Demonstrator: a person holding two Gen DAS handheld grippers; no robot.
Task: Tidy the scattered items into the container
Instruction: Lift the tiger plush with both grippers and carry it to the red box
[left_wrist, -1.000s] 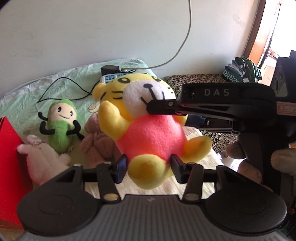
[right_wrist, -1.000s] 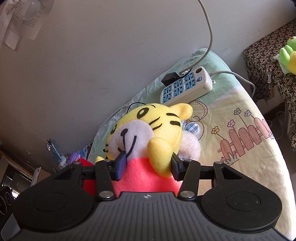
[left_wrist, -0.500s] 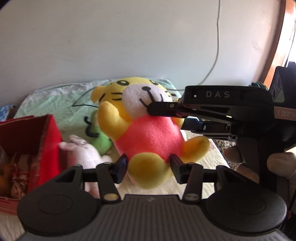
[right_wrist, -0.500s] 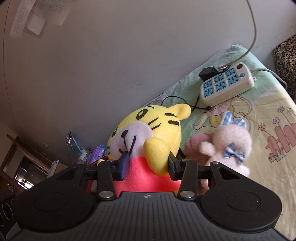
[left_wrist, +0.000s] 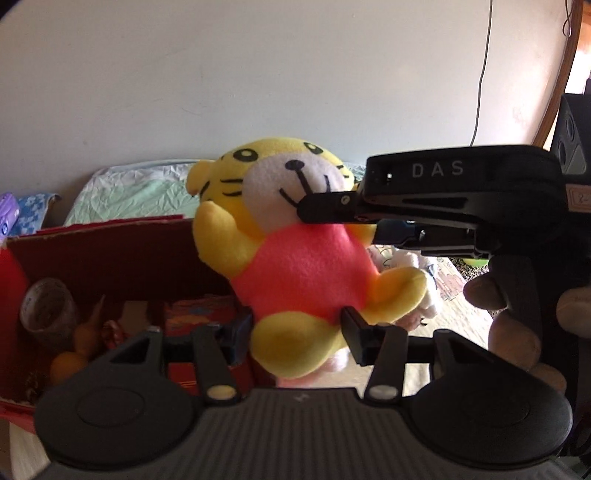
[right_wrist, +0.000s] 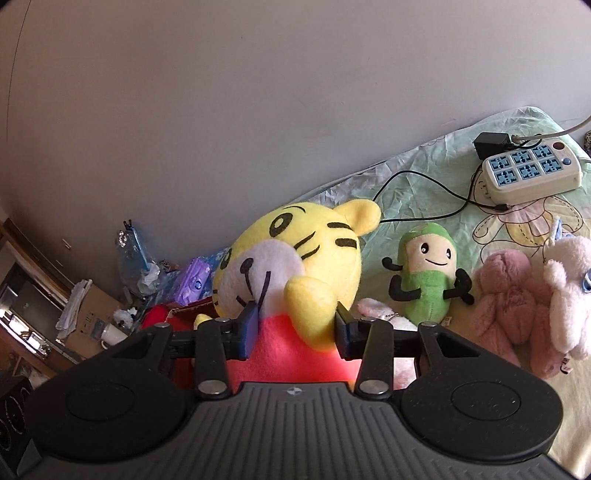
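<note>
Left wrist view, from left to right: a red cardboard box sat open at the left with a jar and small orange items inside, and the yellow tiger plush hung in the air just right of the box's near corner. The left gripper had its pads against the tiger's lower yellow foot, its jaws opening while the foot remained between them. Farther right, the right gripper reached in from the side and was clamped on the tiger's raised paw at chin height, with the person's fingers wrapped around its handle below. Right wrist view, again left to right: cluttered bags and a shelf lay beyond the bed's edge, then the tiger filled the middle, one yellow paw pinched between the pads. Beyond it on the bed sheet lay a green pea plush, a pink bear plush, a white plush, and a power strip near the wall.
</note>
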